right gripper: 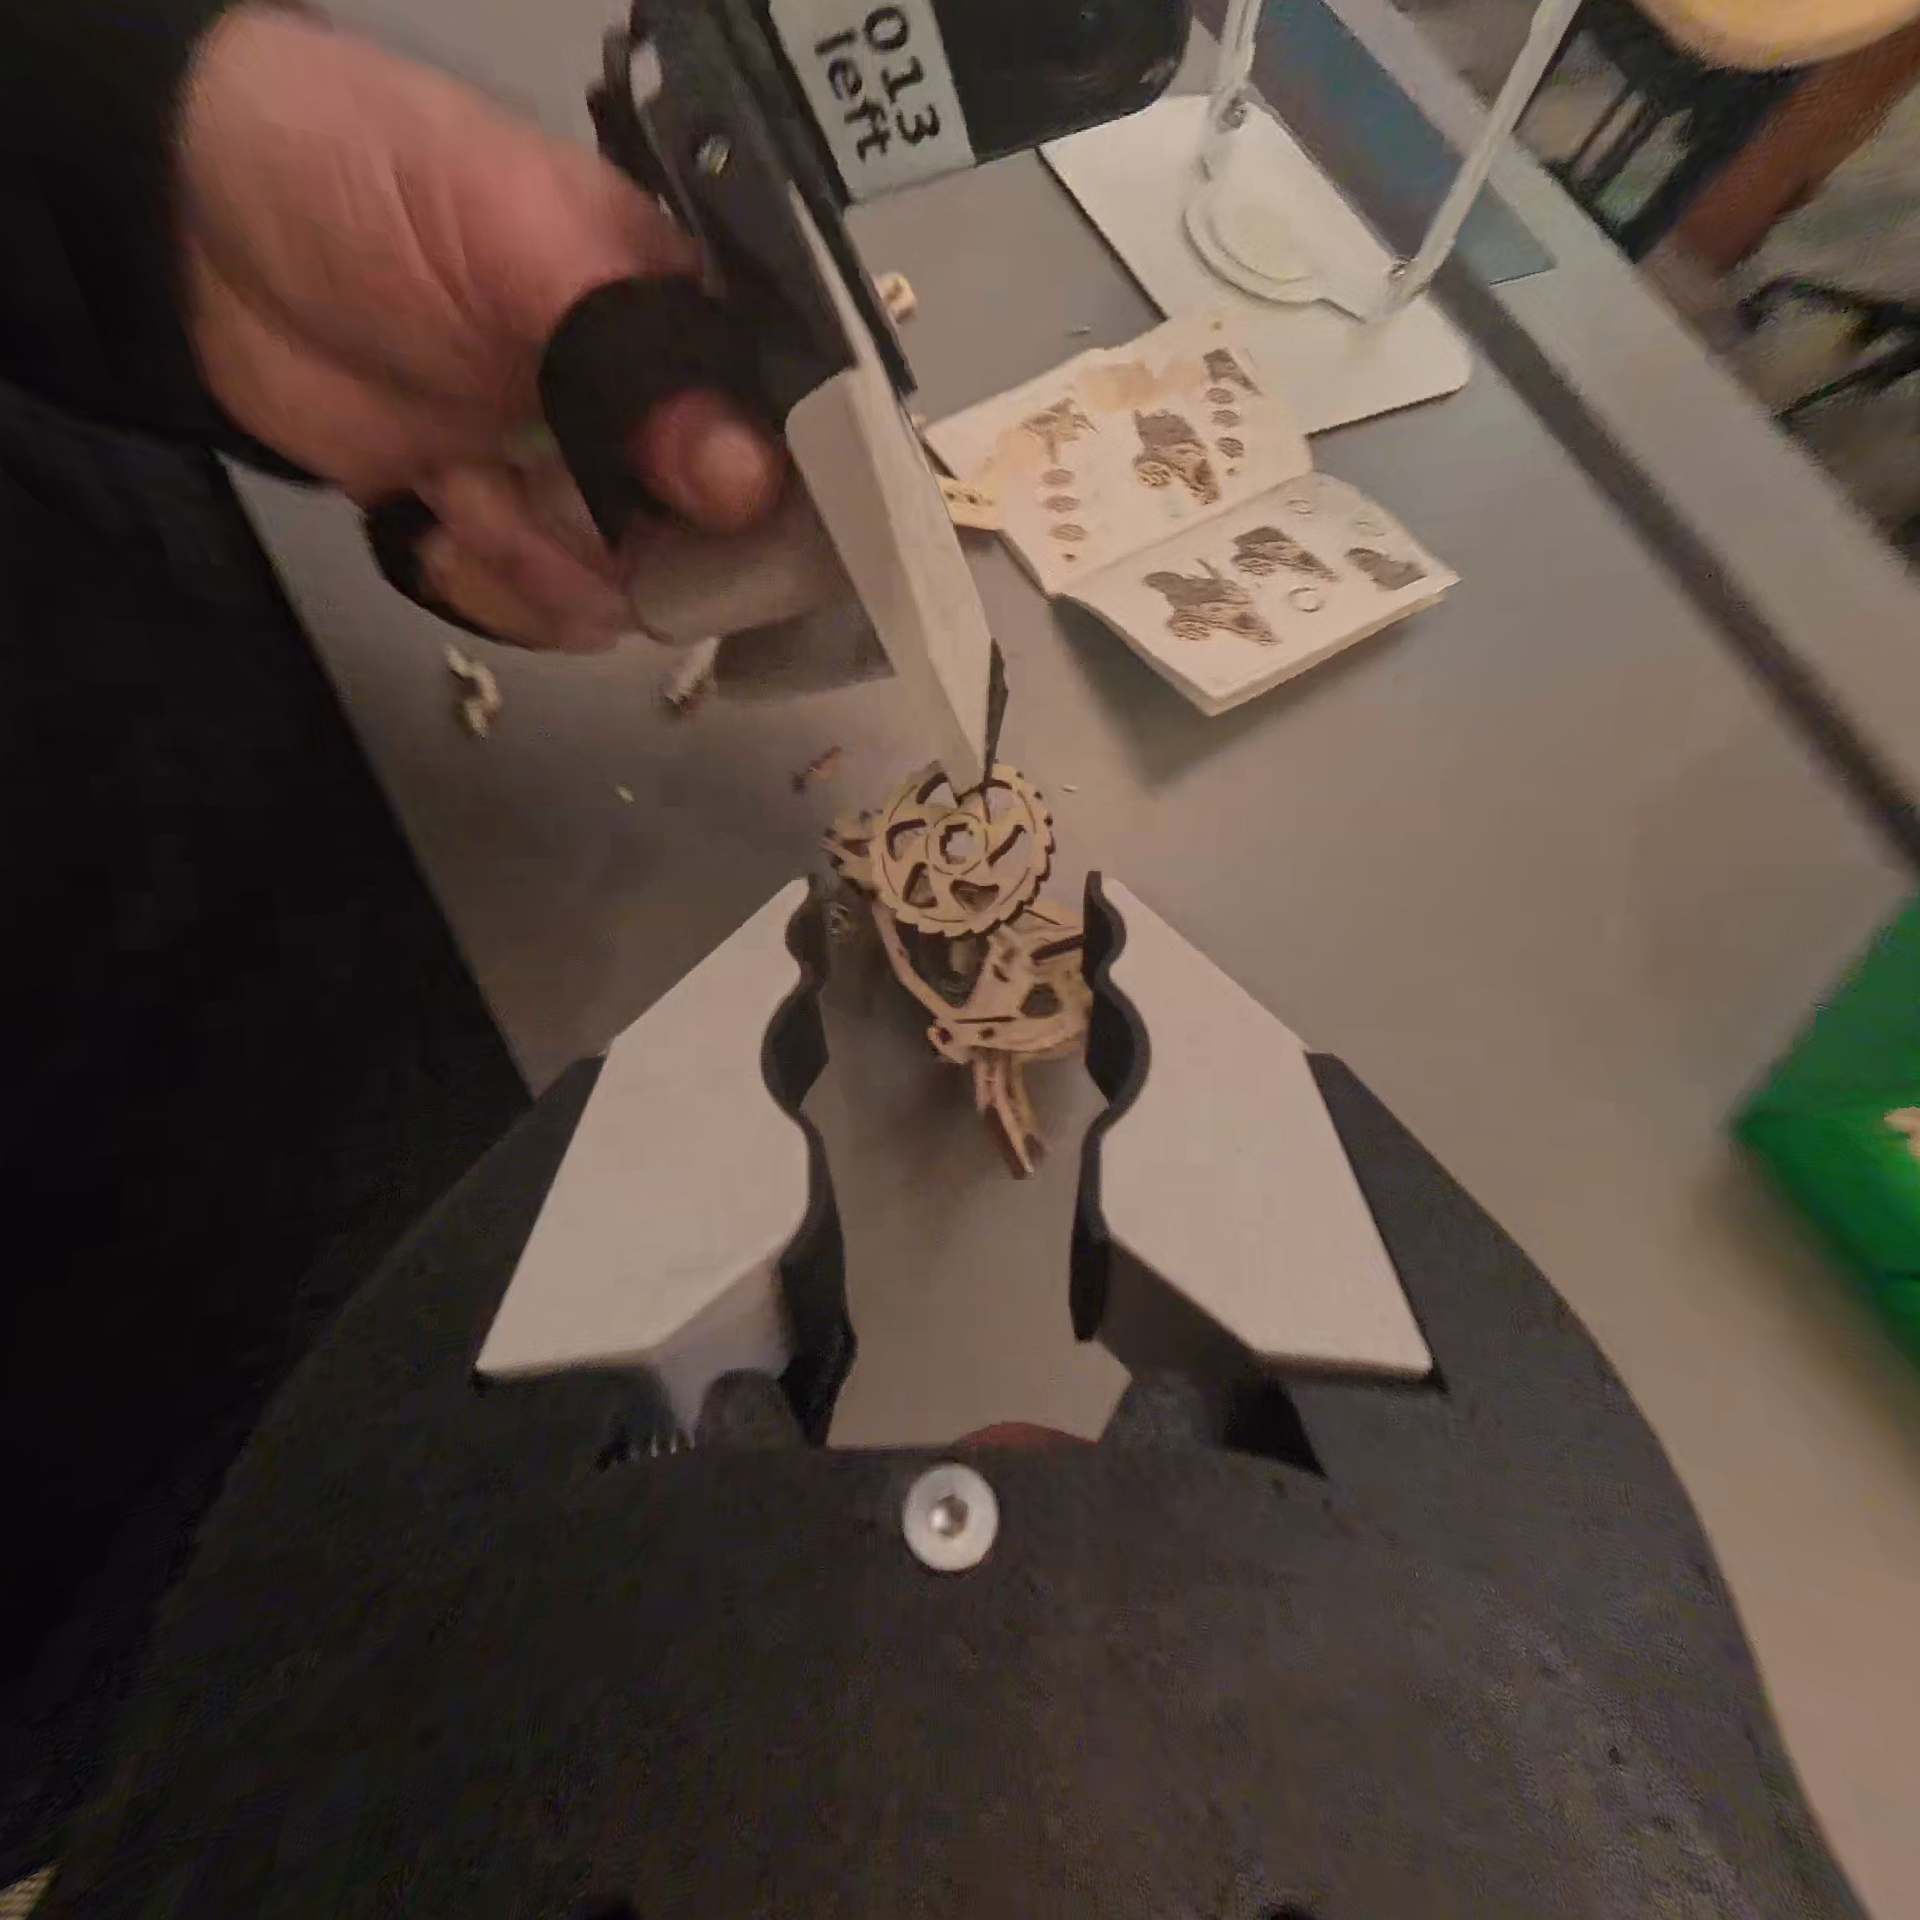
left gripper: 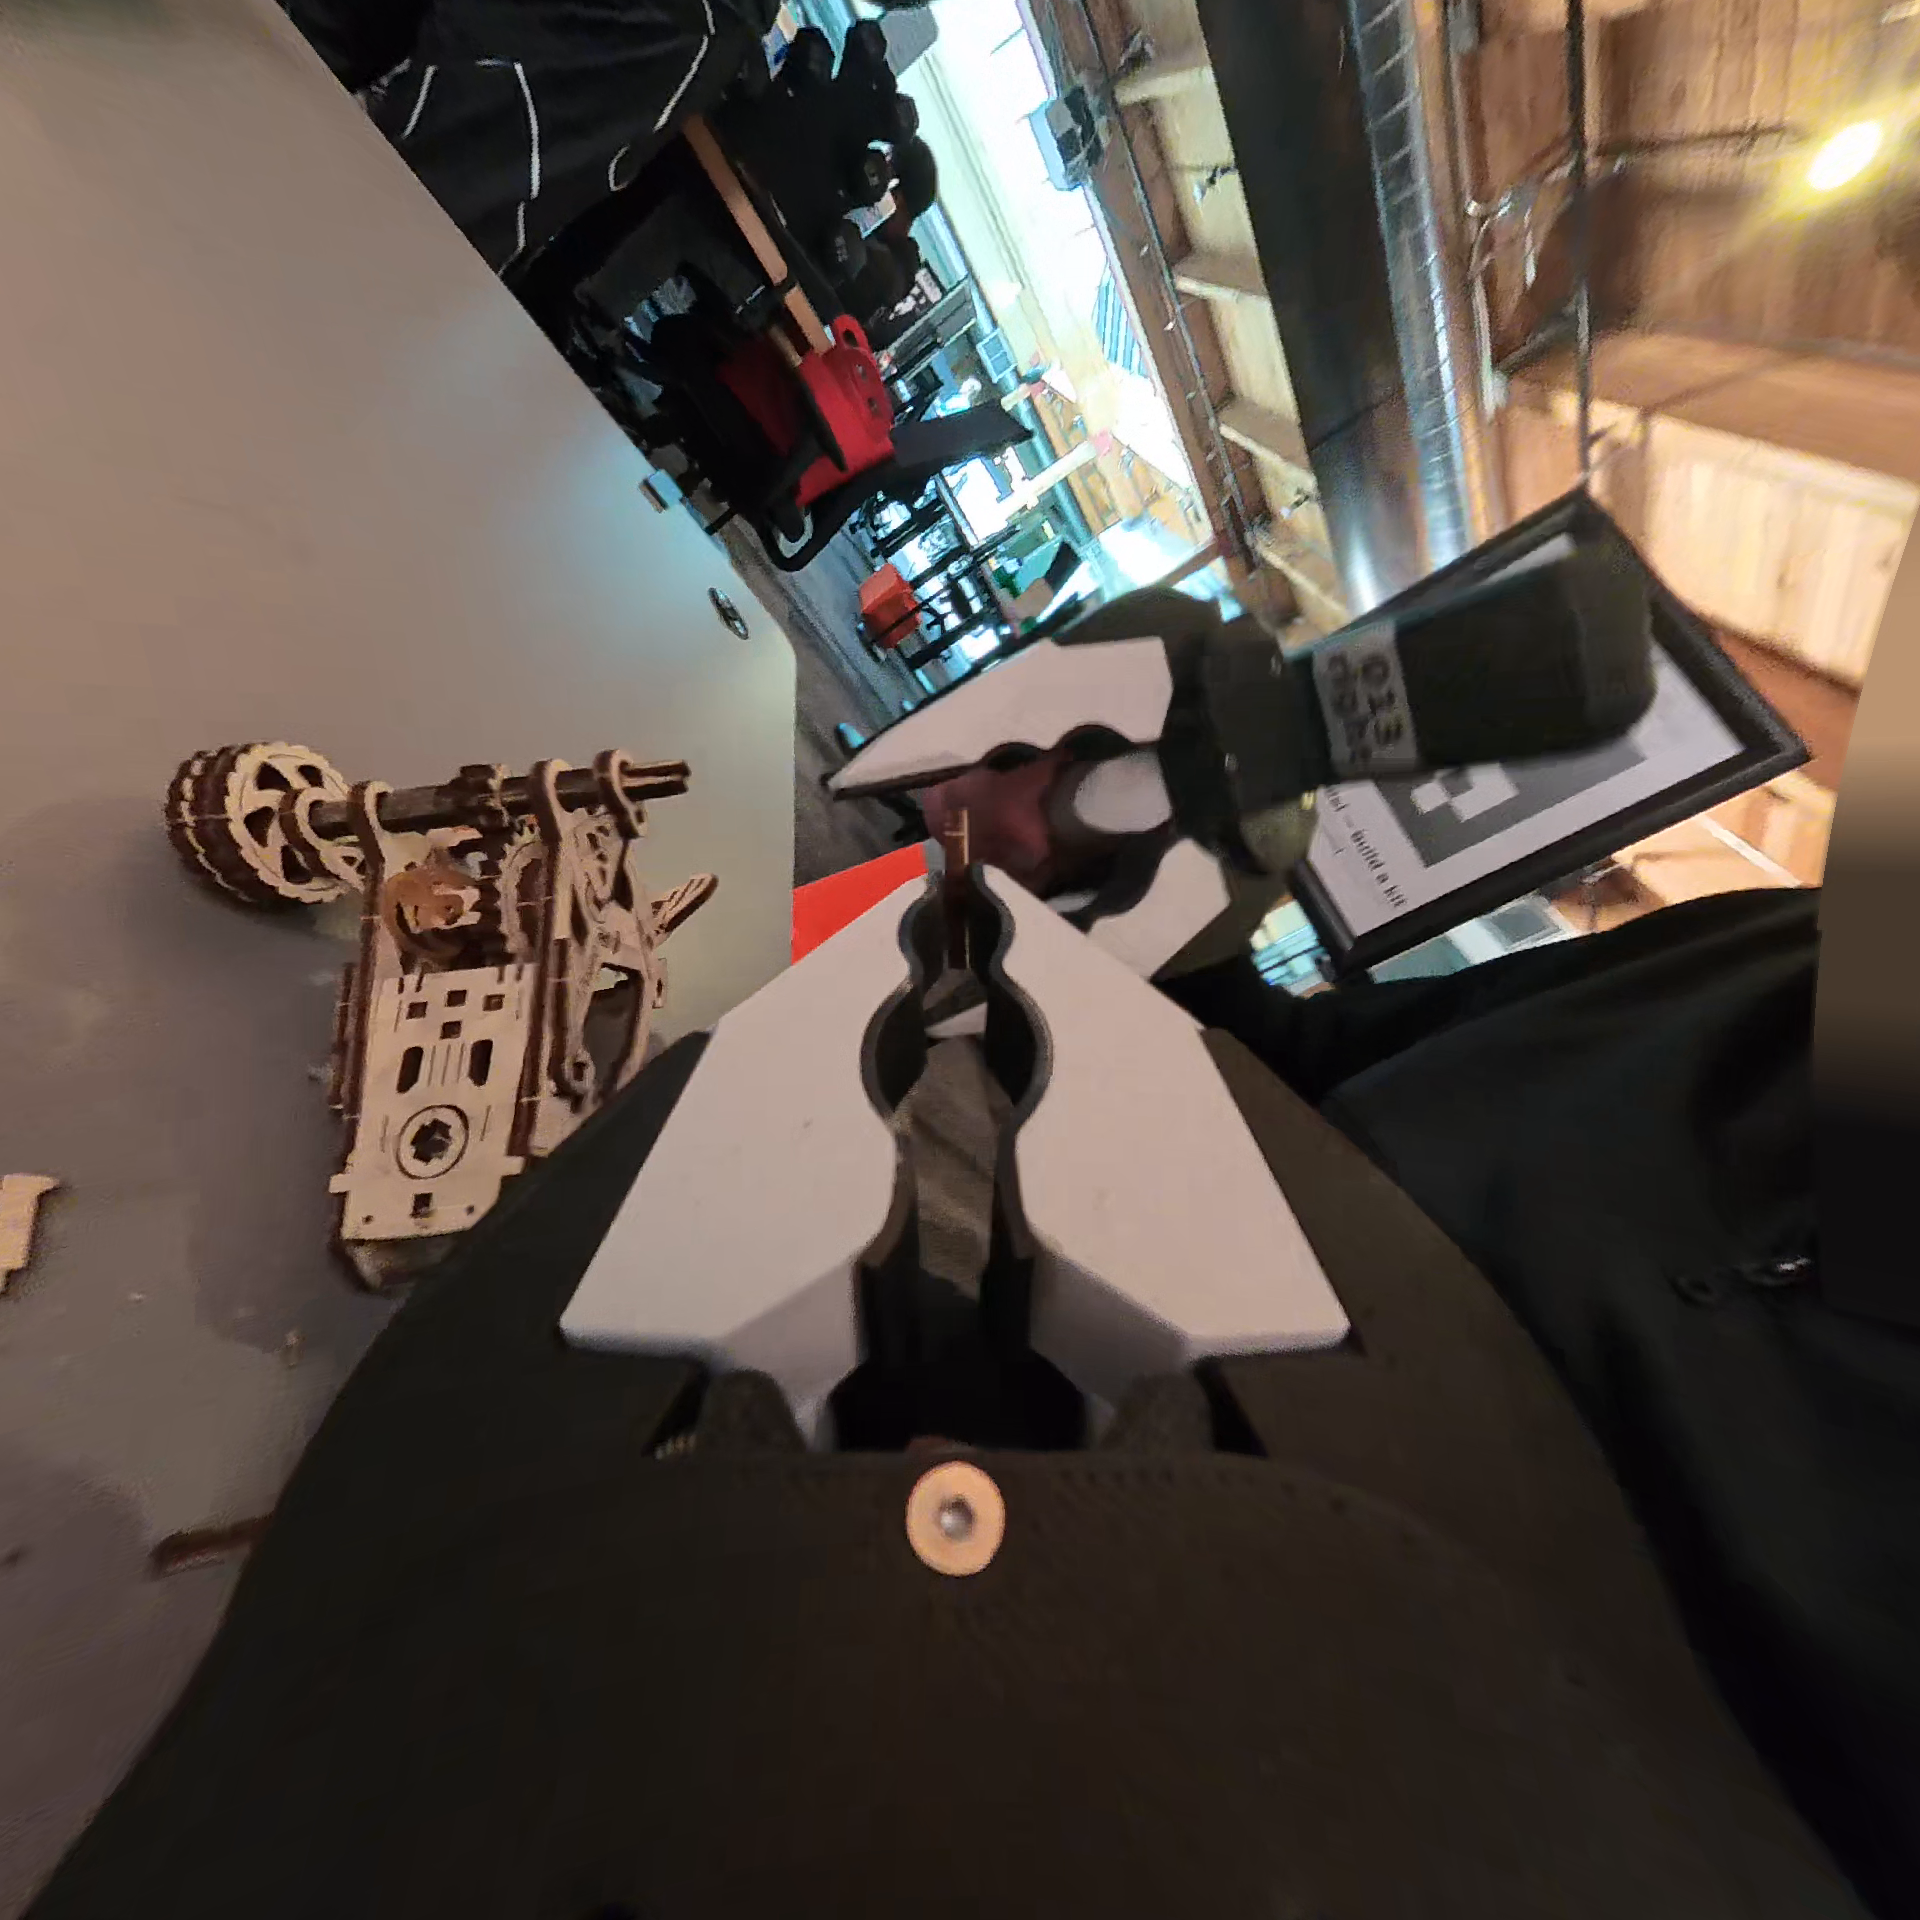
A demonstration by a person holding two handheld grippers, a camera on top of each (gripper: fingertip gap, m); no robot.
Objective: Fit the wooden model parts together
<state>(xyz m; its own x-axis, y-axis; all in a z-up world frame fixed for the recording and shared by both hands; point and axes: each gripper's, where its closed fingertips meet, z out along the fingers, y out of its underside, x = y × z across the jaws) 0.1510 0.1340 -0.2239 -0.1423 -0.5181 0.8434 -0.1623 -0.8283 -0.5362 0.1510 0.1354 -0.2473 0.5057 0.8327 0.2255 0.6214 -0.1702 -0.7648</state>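
The partly built wooden model point(left gripper: 468, 987) lies on the grey table point(left gripper: 260, 520), with a toothed wheel on one end of its axle. My left gripper point(left gripper: 956, 896) is shut on a thin wooden gear wheel point(left gripper: 957, 862), seen edge-on. In the right wrist view the left gripper point(right gripper: 971, 732) reaches down from above and holds the gear wheel point(right gripper: 961, 852) by its rim, just over the model point(right gripper: 1003, 1003). My right gripper point(right gripper: 951, 920) is open and empty, held above the table, with the model showing between its fingers. It also shows in the left wrist view point(left gripper: 1039, 769).
An open instruction booklet point(right gripper: 1226, 520) lies past the model. Loose wooden bits point(right gripper: 473, 686) are scattered on the table. A green box point(right gripper: 1849, 1122) is at the right edge. A clear stand on a white base point(right gripper: 1299, 239) stands at the back. A framed marker board point(left gripper: 1558, 810) is beside the right gripper. Both grippers' tips are close together, under 4 cm apart.
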